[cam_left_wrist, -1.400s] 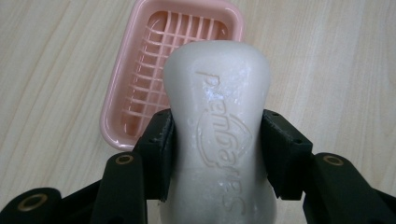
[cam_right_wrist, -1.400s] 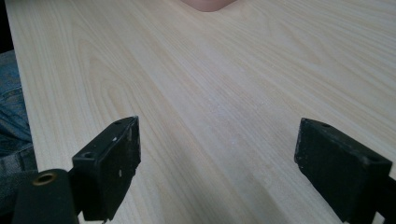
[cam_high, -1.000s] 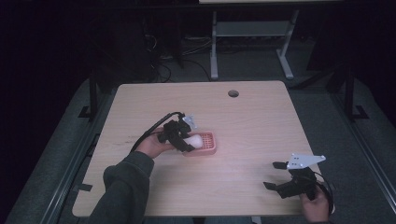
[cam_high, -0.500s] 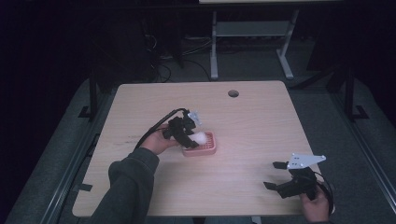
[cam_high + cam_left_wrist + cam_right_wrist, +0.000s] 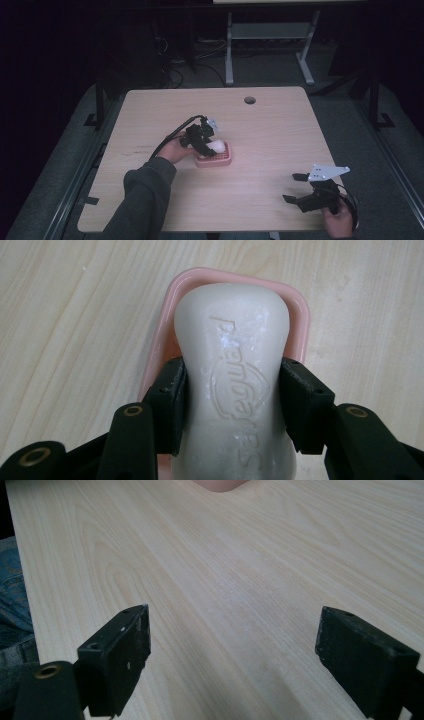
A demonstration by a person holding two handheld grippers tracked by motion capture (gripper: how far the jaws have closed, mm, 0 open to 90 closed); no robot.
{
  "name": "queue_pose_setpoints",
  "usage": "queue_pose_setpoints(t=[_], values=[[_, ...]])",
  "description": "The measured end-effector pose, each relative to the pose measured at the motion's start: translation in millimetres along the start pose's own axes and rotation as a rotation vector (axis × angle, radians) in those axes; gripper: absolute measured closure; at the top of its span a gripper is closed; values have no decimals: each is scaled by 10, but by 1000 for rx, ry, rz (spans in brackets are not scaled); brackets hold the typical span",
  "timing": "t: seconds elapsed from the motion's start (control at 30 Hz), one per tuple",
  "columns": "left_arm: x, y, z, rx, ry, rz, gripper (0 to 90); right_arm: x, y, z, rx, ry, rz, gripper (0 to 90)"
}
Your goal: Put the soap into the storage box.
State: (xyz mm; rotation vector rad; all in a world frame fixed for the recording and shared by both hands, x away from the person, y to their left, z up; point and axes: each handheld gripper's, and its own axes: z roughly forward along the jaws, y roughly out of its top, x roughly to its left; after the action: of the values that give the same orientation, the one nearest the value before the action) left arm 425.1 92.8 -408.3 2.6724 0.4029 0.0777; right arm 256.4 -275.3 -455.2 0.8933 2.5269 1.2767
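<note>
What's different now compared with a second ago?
The left claw, clamped on the white soap, has edged a little to the right with the person's hand, bringing the soap over the pink dish. The dish, the table and the open right claw stayed put.

Wooden table (image 5: 280,135), light grain, rounded corners; round cable hole (image 5: 249,100) near its far edge. Grey carpeted floor (image 5: 350,115) around it. White metal stand (image 5: 267,35) beyond the table, with black cables (image 5: 172,75) lying on the floor beside it.
</note>
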Motion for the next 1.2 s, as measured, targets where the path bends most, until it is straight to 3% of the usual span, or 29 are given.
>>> queue_pose_setpoints(t=[1.2], values=[[42, 12, 190, 21, -8, 10, 492, 2, -3, -5, 0, 2, 2, 142]])
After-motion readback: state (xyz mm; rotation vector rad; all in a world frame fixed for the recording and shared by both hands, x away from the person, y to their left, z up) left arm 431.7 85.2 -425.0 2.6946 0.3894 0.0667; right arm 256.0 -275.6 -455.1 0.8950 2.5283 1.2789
